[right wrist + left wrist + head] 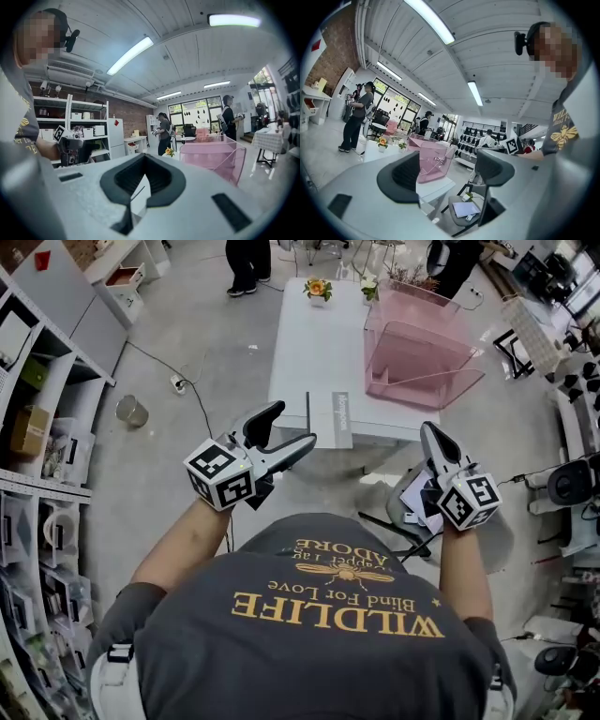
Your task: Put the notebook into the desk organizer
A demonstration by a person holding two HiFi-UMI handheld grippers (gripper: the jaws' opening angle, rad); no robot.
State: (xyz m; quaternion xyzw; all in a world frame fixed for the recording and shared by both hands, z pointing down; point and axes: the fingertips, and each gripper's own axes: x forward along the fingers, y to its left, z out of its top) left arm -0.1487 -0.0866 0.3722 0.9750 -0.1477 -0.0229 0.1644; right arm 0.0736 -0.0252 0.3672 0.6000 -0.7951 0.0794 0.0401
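Beyond the grey T-shirt [328, 615], left gripper [295, 423] is gaping empty and right gripper [433, 435] is pinching together on nothing. On the white table [309, 343], the notebook [330, 418] is lying flat near the pink desk organizer [417, 348]. It is probably light and stiff, best pinched at its near edge.

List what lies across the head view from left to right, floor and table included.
From the left: storage shelves → jar on the floor → left gripper → notebook on the white table → pink desk organizer.
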